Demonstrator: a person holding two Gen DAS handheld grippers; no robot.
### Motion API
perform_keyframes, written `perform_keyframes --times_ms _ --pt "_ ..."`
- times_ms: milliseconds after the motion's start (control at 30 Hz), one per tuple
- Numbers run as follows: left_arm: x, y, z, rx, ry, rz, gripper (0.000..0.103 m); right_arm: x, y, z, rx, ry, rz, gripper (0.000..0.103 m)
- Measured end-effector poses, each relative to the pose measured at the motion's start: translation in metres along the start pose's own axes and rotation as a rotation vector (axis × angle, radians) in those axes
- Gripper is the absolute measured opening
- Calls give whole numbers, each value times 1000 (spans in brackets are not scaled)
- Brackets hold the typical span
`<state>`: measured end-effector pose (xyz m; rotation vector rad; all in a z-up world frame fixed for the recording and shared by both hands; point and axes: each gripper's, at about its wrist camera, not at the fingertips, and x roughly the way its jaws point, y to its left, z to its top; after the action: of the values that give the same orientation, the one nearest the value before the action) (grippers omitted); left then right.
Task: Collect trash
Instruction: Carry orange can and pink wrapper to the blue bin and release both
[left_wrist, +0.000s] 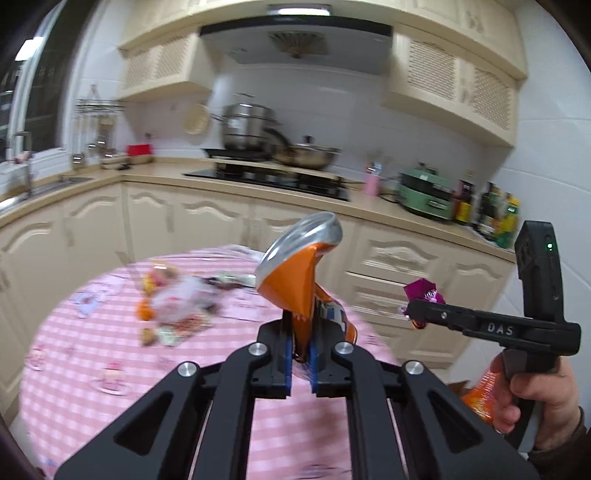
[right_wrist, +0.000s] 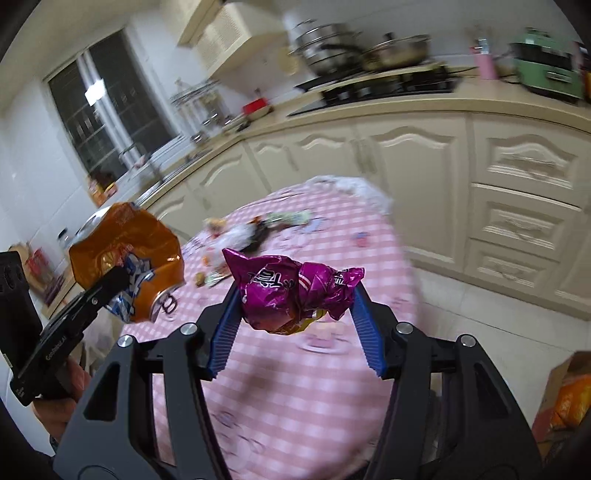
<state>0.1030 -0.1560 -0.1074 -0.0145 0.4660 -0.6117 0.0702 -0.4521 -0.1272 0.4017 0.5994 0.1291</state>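
My left gripper (left_wrist: 301, 332) is shut on a crushed orange can (left_wrist: 295, 269) and holds it above the round table with the pink checked cloth (left_wrist: 92, 332). The can also shows in the right wrist view (right_wrist: 125, 258). My right gripper (right_wrist: 295, 295) is shut on a crumpled purple wrapper (right_wrist: 291, 291), held above the table's near edge. In the left wrist view the right gripper (left_wrist: 417, 310) is at the right with the wrapper (left_wrist: 423, 290) at its tip. More trash (left_wrist: 173, 306) lies in a pile on the cloth, also seen in the right wrist view (right_wrist: 243, 236).
Cream kitchen cabinets (left_wrist: 406, 266) and a counter with a stove (left_wrist: 273, 177) and pots stand behind the table. A green appliance (left_wrist: 424, 192) and bottles sit on the counter at right. A cardboard box with orange bags (right_wrist: 565, 398) stands on the floor at right.
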Motion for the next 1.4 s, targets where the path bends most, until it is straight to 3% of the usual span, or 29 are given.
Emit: perform_keyframes --times_ms 267,400,533,667,867,1133,1167,1233,1300,1367,1400 --pt "43 -90 -18 53 89 -199 6 -62 -104 -18 175 -62 -144 57" --pt "78 -135 -42 89 190 -282 6 -70 -171 -47 312 -32 -236 57" --pt "121 -178 -80 141 316 -333 6 -59 -229 -83 457 33 -270 57" --pt "166 -212 -119 184 439 -350 6 -32 -276 -121 585 112 -270 57" --pt "232 -231 -170 187 606 -346 6 0 -321 -166 720 189 -266 57" --pt "295 -245 -218 225 746 -317 6 32 -347 -188 821 225 -262 61" --pt "301 -247 -220 227 756 -318 6 33 -349 -190 831 226 -260 63" --pt "309 -247 -223 240 774 -312 7 35 -355 -194 870 231 -261 83" --pt "315 -245 -224 248 788 -293 26 34 -360 -198 899 225 -276 87" --pt "314 -240 -221 232 761 -269 79 31 -362 -200 906 221 -297 93" --pt "311 -237 -218 230 739 -247 84 30 -363 -200 907 217 -303 96"
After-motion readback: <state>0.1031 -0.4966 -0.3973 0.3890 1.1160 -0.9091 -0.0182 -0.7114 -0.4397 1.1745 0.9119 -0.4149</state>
